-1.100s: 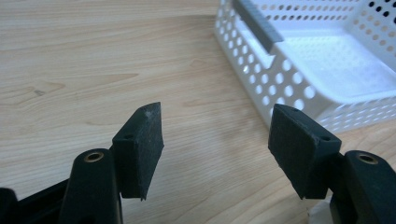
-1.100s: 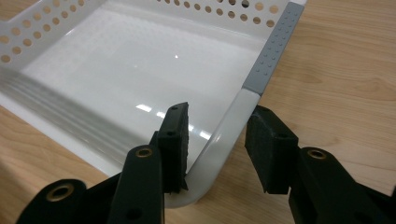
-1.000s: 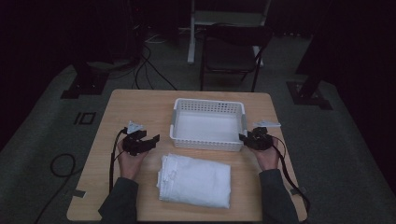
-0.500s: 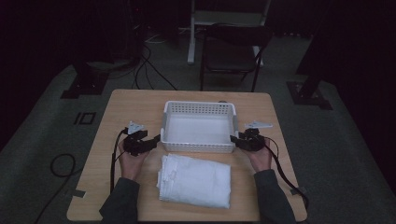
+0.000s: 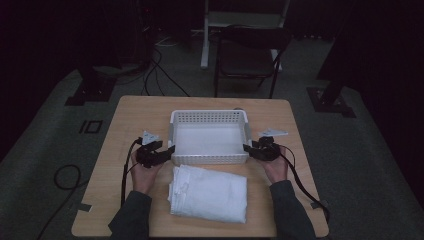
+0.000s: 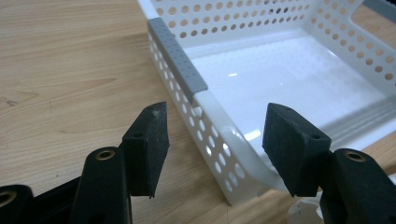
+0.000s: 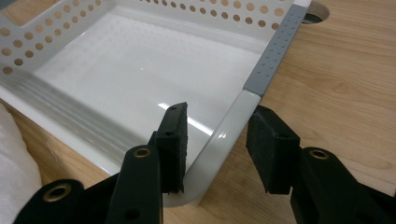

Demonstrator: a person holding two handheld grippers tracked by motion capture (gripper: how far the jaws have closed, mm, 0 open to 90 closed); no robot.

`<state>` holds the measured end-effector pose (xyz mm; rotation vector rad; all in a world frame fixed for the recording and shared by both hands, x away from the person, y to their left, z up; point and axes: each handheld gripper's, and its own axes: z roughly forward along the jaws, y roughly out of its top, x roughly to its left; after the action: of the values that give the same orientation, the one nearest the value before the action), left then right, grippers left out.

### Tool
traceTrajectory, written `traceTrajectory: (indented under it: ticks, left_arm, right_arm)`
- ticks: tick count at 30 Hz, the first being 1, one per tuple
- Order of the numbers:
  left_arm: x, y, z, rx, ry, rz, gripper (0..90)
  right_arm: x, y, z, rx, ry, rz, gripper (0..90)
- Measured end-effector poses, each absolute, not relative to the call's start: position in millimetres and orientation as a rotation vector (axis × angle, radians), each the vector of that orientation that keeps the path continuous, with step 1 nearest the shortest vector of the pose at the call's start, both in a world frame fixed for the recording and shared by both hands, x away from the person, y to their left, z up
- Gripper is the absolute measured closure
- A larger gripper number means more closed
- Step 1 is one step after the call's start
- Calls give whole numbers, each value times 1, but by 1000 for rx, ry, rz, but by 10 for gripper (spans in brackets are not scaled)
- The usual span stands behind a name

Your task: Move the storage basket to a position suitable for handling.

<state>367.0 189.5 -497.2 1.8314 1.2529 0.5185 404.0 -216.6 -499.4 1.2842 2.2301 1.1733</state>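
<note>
Both grippers' fingers stand apart, straddling the basket [image 5: 209, 138] rim: left gripper [image 6: 212, 140] and right gripper [image 7: 217, 144] at near corners.

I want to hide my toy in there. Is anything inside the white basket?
The white basket looks empty: its shiny white floor shows bare in both gripper views. The near wall hides a thin strip of floor in the high view. The folded white cloth lies outside, in front of it.
</note>
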Motion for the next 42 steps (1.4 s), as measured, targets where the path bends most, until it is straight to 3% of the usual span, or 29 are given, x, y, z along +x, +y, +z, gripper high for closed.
traceTrajectory:
  ticks: [8,10,17,29,42]
  left_arm:
    - [366,191,-498,1833,1264,524,382]
    - [362,193,-494,1820,1263,542,371]
    - [344,193,-485,1801,1244,555,364]
    - [304,170,-482,1889,1141,552,361]
    - [271,166,-492,1962,1147,555,380]
  right_arm:
    - [400,-218,-495,1271,2214,1162,569]
    - [389,-224,-485,1261,2160,1179,518]
    - [365,-229,-479,1241,2175,1187,474]
    - [312,-222,-492,1178,2275,1178,451]
    - [285,-209,-510,1173,2374,1204,419]
